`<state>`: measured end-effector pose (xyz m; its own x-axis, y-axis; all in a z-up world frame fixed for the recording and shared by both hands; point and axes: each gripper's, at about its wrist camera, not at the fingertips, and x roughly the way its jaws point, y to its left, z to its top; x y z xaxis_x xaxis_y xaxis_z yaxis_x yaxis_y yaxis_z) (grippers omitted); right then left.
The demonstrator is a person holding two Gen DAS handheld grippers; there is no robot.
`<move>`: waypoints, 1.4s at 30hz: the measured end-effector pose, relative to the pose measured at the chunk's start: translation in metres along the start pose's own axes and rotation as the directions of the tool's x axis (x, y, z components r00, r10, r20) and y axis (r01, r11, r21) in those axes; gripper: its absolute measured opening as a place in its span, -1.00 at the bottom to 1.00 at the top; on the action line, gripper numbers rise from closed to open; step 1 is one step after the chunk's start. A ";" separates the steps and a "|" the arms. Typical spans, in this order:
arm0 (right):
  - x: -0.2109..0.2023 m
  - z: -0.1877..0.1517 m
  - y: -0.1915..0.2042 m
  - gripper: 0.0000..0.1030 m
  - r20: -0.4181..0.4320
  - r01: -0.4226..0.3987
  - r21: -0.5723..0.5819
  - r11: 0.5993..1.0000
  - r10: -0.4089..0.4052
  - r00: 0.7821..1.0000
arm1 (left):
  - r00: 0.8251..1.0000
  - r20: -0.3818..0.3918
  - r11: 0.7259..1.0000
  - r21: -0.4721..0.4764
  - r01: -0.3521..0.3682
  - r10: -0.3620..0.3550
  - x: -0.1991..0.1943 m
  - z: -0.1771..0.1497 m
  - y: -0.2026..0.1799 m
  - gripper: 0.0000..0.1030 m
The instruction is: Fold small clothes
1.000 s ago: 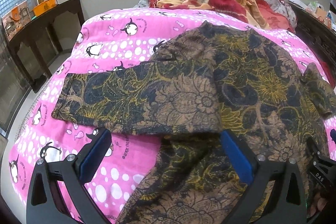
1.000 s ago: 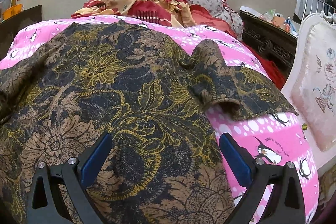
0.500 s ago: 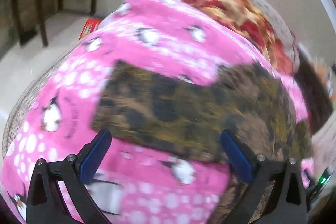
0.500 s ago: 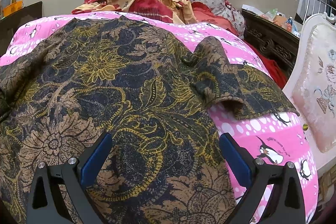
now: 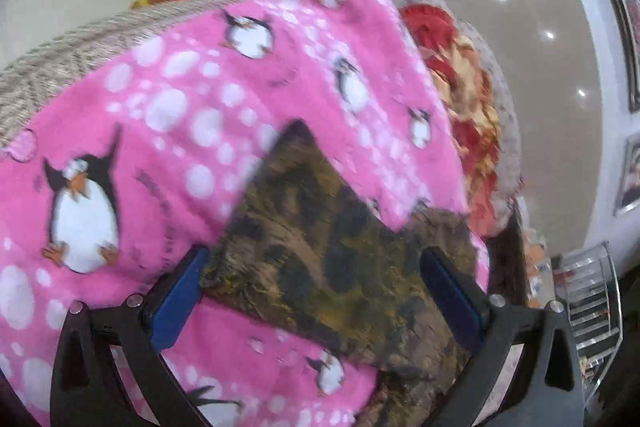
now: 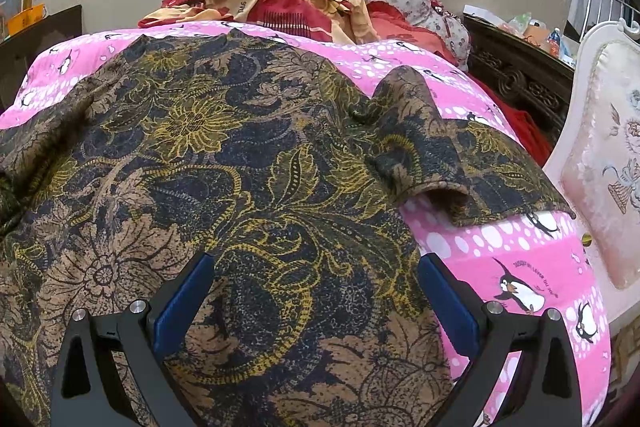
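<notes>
L gripper point(image 5: 316, 291) is hovering w/ jaws wide, sleeve point(image 5: 320, 239) lying just ahead between them, long axis running diagonally fwd-left, so L is nearer; R gripper point(image 6: 316, 291) is idling wide over shirt point(image 6: 224, 167) on blanket point(image 6: 500, 251).

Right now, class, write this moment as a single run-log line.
step: fold prep | left gripper: open, over batik shirt sleeve | right gripper: open, over shirt body | surface: penguin blanket
</notes>
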<state>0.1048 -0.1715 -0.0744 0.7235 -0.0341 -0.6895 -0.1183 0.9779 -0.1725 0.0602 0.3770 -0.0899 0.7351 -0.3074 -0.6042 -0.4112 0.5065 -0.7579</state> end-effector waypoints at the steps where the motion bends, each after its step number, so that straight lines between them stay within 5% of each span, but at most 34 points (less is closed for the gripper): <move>1: 0.000 0.000 0.000 1.00 0.001 -0.001 -0.001 1.000 0.001 1.000 | 1.000 -0.011 1.000 0.003 0.012 -0.012 0.000 -0.001 -0.002 1.00; 5: 0.000 0.000 0.000 1.00 -0.001 -0.002 -0.004 1.000 0.002 1.000 | 1.000 -0.006 1.000 0.013 0.013 -0.013 0.001 -0.002 -0.005 0.94; 8: 0.001 -0.001 0.001 1.00 -0.005 -0.003 -0.006 1.000 0.003 1.000 | 0.998 0.018 0.998 0.001 -0.058 0.057 0.008 0.007 0.001 0.56; 11: 0.001 -0.001 0.002 1.00 -0.007 0.000 -0.010 1.000 0.000 1.000 | 0.991 0.016 0.991 -0.015 -0.134 0.134 0.011 0.008 0.003 0.06; 12: 0.001 -0.001 0.003 1.00 -0.008 0.001 -0.012 1.000 -0.002 1.000 | 0.987 0.012 0.987 -0.005 -0.163 0.163 0.010 0.009 0.003 -0.27; 13: 0.001 -0.001 0.003 1.00 -0.008 0.003 -0.013 1.000 -0.003 1.000 | 0.980 0.001 0.980 0.010 -0.197 0.197 0.010 0.008 0.002 -0.83; 14: 0.001 -0.001 0.004 1.00 -0.009 0.003 -0.014 1.000 -0.004 1.000 | 0.973 -0.023 0.973 0.017 -0.228 0.229 0.010 0.007 0.003 -0.89; 17: 0.001 -0.001 0.004 1.00 -0.010 0.005 -0.015 1.000 -0.005 1.000 | 0.960 0.010 0.958 0.057 -0.280 0.280 -0.004 0.006 -0.009 -0.91; 19: 0.001 -0.001 0.004 1.00 -0.009 0.005 -0.015 1.000 -0.006 1.000 | 0.952 0.098 0.947 0.108 -0.301 0.292 -0.032 0.009 -0.028 -0.91; 21: 0.001 -0.001 0.004 1.00 -0.009 0.007 -0.016 1.000 -0.007 1.000 | 0.927 0.224 0.929 0.151 -0.338 0.301 -0.068 0.019 -0.051 -0.91; 24: 0.001 -0.001 0.005 1.00 -0.007 0.007 -0.015 1.000 -0.007 1.000 | 0.863 0.383 0.895 0.165 -0.414 0.328 -0.118 0.041 -0.076 -0.91; 29: 0.001 -0.001 0.004 1.00 -0.007 0.005 -0.015 1.000 -0.005 1.000 | 0.789 0.513 0.859 0.175 -0.482 0.338 -0.165 0.060 -0.102 -0.91; 33: 0.000 -0.001 0.003 1.00 -0.008 0.001 -0.013 1.000 -0.001 1.000 | 0.777 0.551 0.850 0.211 -0.483 0.305 -0.166 0.053 -0.126 -0.90; 34: 0.000 -0.001 0.003 1.00 -0.008 0.000 -0.012 1.000 0.000 1.000 | 0.783 0.551 0.847 0.234 -0.477 0.289 -0.162 0.049 -0.133 -0.90; 36: -0.001 -0.001 0.003 1.00 -0.006 0.000 -0.013 1.000 0.000 1.000 | 0.839 0.496 0.856 0.312 -0.412 0.223 -0.144 0.038 -0.151 -0.91; 39: 0.000 -0.001 0.003 1.00 -0.008 0.002 -0.014 1.000 -0.002 1.000 | 0.915 0.390 0.834 0.469 -0.292 0.101 -0.099 0.000 -0.187 -0.91; 42: 0.000 -0.001 0.003 1.00 -0.006 0.002 -0.013 1.000 -0.002 1.000 | 0.968 0.250 0.805 0.571 -0.162 0.018 -0.038 -0.043 -0.218 -0.91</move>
<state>0.1033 -0.1692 -0.0757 0.7196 -0.0378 -0.6934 -0.1253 0.9751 -0.1832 0.0983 0.2441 0.0877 0.8390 -0.0876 -0.5371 -0.1419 0.9176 -0.3713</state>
